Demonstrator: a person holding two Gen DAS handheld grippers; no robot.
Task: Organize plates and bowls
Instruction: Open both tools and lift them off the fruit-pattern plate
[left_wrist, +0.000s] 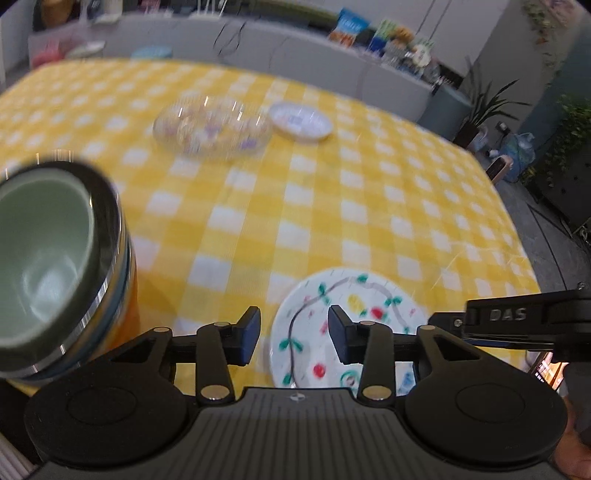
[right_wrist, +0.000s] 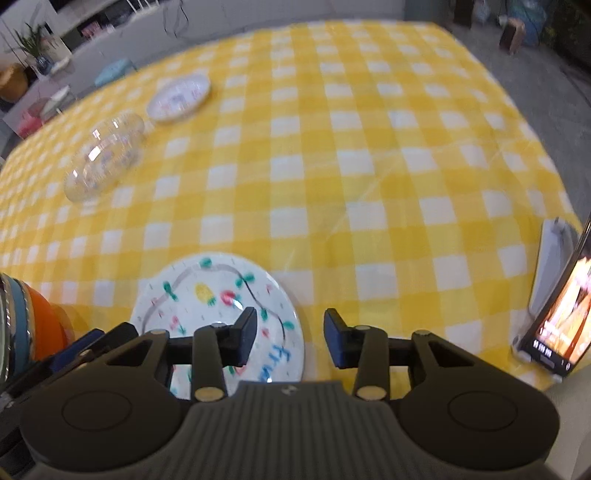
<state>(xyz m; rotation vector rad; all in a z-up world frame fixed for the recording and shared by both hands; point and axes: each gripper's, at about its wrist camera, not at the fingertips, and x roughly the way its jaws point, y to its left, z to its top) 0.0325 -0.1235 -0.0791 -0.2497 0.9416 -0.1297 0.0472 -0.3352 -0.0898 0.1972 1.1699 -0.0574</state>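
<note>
A white plate with painted fruit (left_wrist: 343, 317) lies at the near edge of the yellow checked table; it also shows in the right wrist view (right_wrist: 218, 306). My left gripper (left_wrist: 293, 332) is open and empty just above its left part. My right gripper (right_wrist: 290, 338) is open and empty over the plate's right rim. A stack of bowls (left_wrist: 55, 266), green on top over steel, blue and orange ones, stands at the near left (right_wrist: 22, 325). A clear glass bowl (left_wrist: 212, 127) (right_wrist: 105, 157) and a small white plate (left_wrist: 301, 120) (right_wrist: 179, 96) sit far across the table.
A phone on a white stand (right_wrist: 557, 314) stands at the table's right near corner. The right gripper's body (left_wrist: 524, 321) shows at the right of the left wrist view. Grey sofas, shelves and plants lie beyond the table.
</note>
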